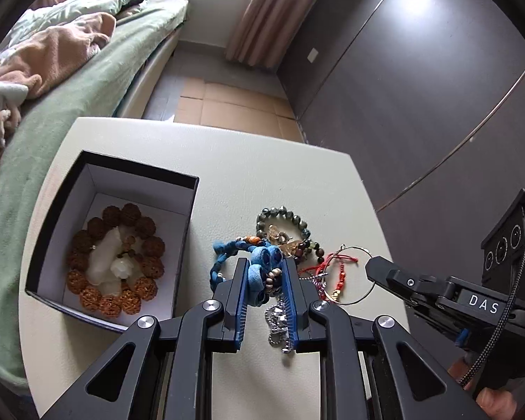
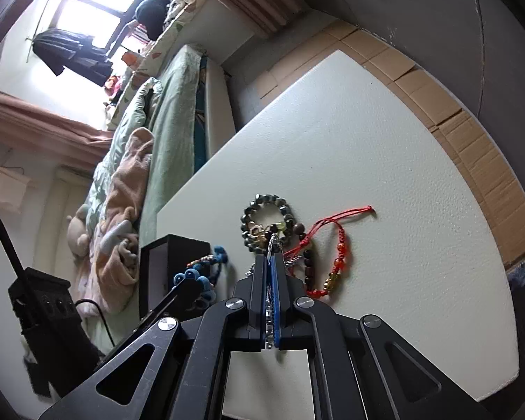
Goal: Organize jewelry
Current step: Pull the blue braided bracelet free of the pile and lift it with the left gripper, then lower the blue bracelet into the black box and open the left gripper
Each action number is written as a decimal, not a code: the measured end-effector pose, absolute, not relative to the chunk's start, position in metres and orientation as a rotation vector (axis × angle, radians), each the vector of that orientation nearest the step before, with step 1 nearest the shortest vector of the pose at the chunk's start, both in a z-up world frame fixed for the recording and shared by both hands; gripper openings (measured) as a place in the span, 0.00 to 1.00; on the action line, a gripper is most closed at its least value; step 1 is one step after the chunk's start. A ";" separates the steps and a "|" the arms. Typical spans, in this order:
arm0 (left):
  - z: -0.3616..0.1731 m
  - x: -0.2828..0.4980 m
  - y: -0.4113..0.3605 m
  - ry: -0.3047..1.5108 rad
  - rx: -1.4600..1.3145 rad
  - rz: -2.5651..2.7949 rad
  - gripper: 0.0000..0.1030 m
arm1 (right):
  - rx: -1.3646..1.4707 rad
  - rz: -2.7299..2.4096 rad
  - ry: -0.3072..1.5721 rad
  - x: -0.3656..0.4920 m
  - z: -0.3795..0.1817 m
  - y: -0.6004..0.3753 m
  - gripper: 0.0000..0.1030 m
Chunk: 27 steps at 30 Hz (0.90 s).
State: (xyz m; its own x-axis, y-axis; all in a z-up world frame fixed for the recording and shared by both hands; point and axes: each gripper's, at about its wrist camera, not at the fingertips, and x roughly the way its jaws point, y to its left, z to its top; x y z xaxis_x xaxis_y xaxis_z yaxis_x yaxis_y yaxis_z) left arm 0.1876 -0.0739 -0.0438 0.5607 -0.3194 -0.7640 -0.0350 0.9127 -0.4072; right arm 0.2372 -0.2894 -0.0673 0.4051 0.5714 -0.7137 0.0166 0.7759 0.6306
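Where the jewelry lies tangled on the bench [image 1: 227, 182], it is hard to tell one strand from the next. The left hand-held gripper [image 1: 262, 273] grips a blue fabric necklace [image 1: 259, 269], its lower loops hidden between the pads. The right hand-held gripper [image 2: 271, 262] is clamped on a thin silver chain [image 2: 269, 309], most of it covered by the fingers. A dark bead bracelet [image 2: 267, 220] and a red cord bracelet [image 2: 332, 245] lie just ahead. At the bench's left, an open black box [image 1: 189, 231] holds a brown bead bracelet [image 1: 87, 290] around pale stones. Beyond are a green-sheeted bed [image 1: 70, 105], cardboard flooring [image 1: 227, 105] and a dark wardrobe [image 1: 420, 87].
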 end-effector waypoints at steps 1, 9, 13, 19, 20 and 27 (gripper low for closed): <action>-0.041 0.187 -0.073 0.961 -0.407 -0.175 0.19 | 0.614 0.391 1.097 0.235 -0.063 -0.288 0.04; -0.007 0.167 -0.057 0.864 -0.446 -0.184 0.19 | 0.650 0.464 1.005 0.221 -0.040 -0.284 0.04; 0.011 0.157 -0.050 0.816 -0.439 -0.178 0.19 | 0.673 0.528 0.940 0.214 -0.026 -0.278 0.04; 0.036 0.147 -0.031 0.766 -0.422 -0.145 0.19 | 0.694 0.596 0.884 0.206 -0.010 -0.267 0.04; 0.039 0.145 -0.026 0.761 -0.418 -0.133 0.19 | 0.703 0.610 0.877 0.206 -0.008 -0.264 0.04; 0.050 0.140 0.002 0.746 -0.411 -0.073 0.19 | 0.723 0.692 0.846 0.204 0.002 -0.239 0.04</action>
